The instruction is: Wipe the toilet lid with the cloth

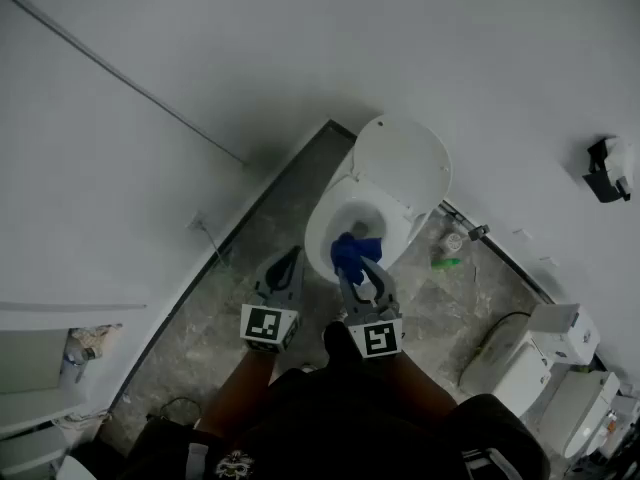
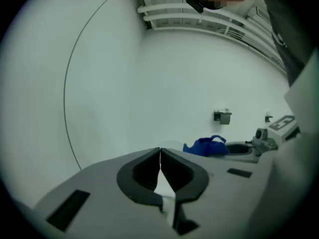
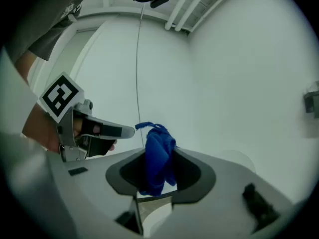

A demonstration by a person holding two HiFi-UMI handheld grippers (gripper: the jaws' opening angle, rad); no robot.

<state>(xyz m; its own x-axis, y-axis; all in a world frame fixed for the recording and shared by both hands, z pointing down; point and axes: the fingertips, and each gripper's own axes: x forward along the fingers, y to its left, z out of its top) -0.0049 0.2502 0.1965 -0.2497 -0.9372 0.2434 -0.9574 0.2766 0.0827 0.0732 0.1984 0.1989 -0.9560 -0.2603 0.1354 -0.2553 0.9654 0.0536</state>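
Both grippers are held side by side before the body, pointed forward and tilted slightly downward. The left gripper (image 1: 294, 256) is kept with its jaws pressed together, nothing between them, and is gripped by the left hand (image 3: 42, 128). The right gripper (image 1: 357, 266) is clamped on a bunched blue cloth (image 3: 157, 156).

Toilet (image 1: 400, 168) bowl's near rim hidden under cloth (image 1: 350, 250) & right claw (image 1: 358, 266). Green thing (image 1: 446, 262) on floor (image 1: 210, 318) by its base: too small to ID. White units (image 1: 530, 373) cut off, frame's btm-right.
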